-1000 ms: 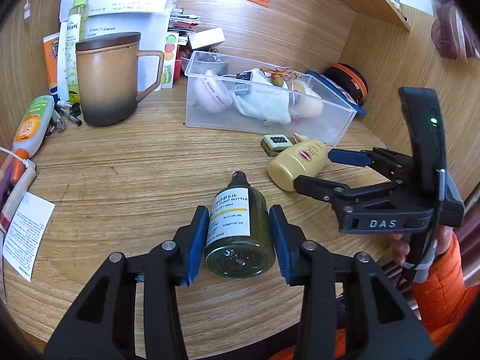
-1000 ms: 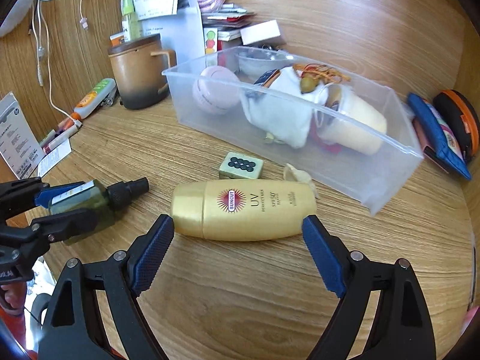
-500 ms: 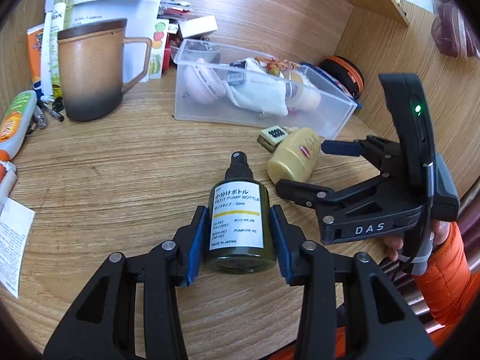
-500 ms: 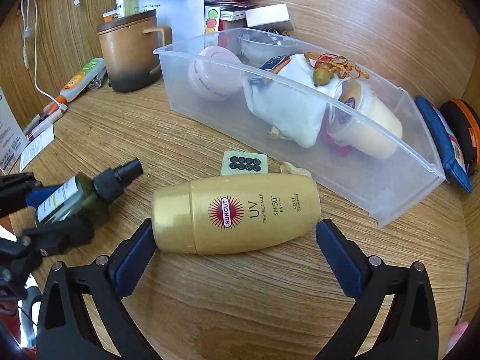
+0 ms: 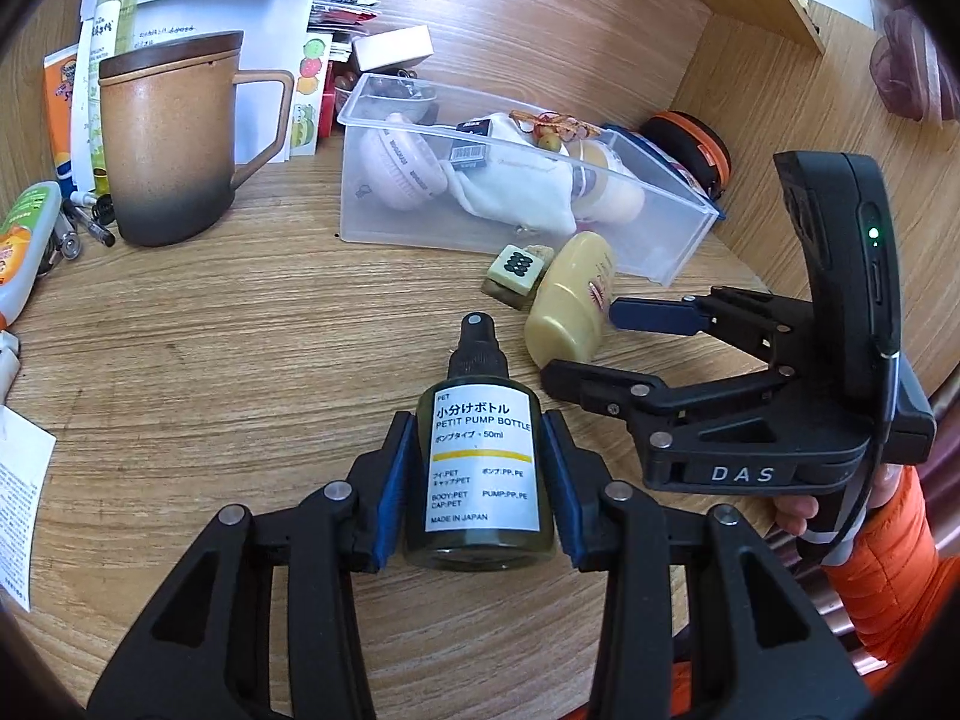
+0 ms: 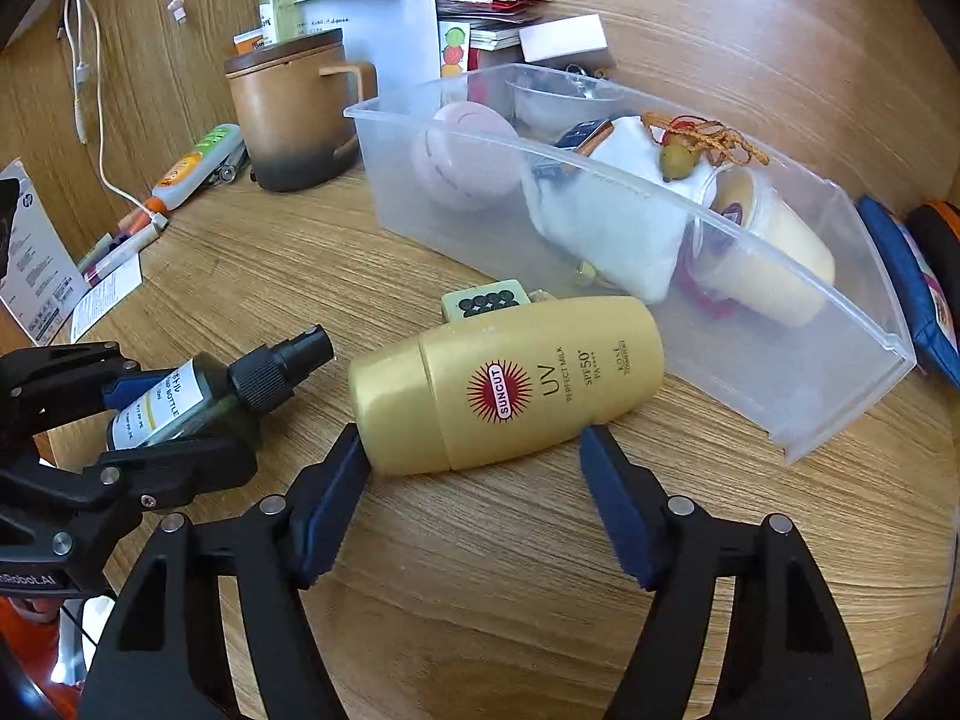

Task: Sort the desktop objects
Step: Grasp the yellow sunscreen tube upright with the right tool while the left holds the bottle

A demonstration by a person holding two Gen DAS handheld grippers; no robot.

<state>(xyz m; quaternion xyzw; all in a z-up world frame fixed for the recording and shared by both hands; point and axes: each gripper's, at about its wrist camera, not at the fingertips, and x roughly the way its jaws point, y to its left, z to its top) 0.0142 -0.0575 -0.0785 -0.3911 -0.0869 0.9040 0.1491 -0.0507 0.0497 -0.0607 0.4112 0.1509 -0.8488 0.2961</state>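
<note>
My left gripper [image 5: 480, 480] is shut on a small dark green pump bottle [image 5: 477, 462] with a white label, held just above the wooden desk; it also shows in the right wrist view [image 6: 198, 396]. My right gripper [image 6: 474, 498] is open, its jaws on either side of a gold sunscreen bottle [image 6: 510, 384] lying on its side, the left pad touching its cap end. That bottle [image 5: 570, 306] lies just in front of a clear plastic bin [image 6: 810, 324] holding a pink round case, a white pouch and a cream cup.
A small green die-like block [image 6: 486, 300] sits behind the sunscreen. A brown mug [image 5: 162, 144] stands at the back left with pens and a tube [image 5: 24, 240] beside it. Papers and boxes line the back wall. Blue and orange cases [image 6: 912, 276] lie right of the bin.
My right gripper has moved forward and narrowed around the sunscreen bottle. My left gripper has lifted the pump bottle slightly and kept its grip.
</note>
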